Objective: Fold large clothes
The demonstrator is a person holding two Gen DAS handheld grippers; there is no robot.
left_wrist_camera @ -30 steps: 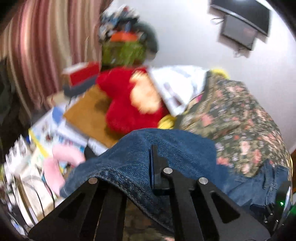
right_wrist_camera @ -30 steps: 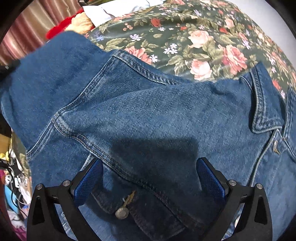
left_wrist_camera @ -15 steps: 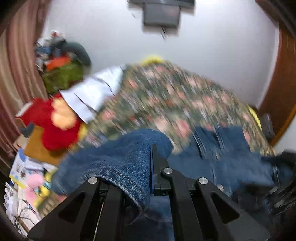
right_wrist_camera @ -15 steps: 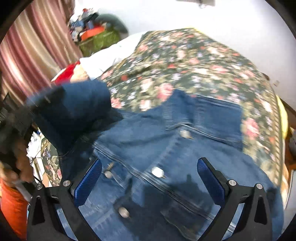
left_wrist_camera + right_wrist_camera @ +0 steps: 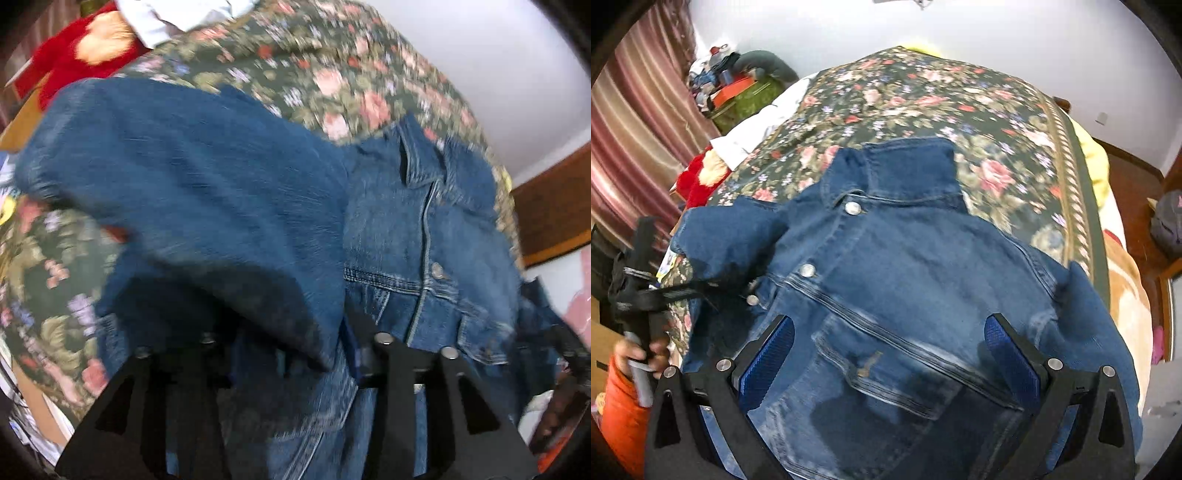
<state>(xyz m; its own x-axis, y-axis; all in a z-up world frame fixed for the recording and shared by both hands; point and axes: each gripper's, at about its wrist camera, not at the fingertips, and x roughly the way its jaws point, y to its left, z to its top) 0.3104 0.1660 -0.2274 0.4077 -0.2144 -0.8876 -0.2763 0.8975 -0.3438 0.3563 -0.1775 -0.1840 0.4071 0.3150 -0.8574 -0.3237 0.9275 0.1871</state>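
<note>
A blue denim jacket [image 5: 905,266] lies front up on a floral bedspread [image 5: 979,122], collar toward the far side. My left gripper [image 5: 295,354] is shut on the jacket's left sleeve [image 5: 192,192] and holds it over the jacket's front; it also shows at the left of the right wrist view [image 5: 701,284]. My right gripper [image 5: 886,354] is open and empty, hovering above the jacket's chest pocket [image 5: 882,365].
A red plush toy [image 5: 698,177] and white cloth [image 5: 757,125] lie at the bed's left side. A striped curtain [image 5: 635,122] and piled clutter [image 5: 731,81] stand beyond. The bed's right edge [image 5: 1104,221] drops to a wooden floor with a bag [image 5: 1167,221].
My left gripper has swung the sleeve from the bed's left side in over the jacket. My right gripper has pulled up and back from the denim, so the whole jacket now shows.
</note>
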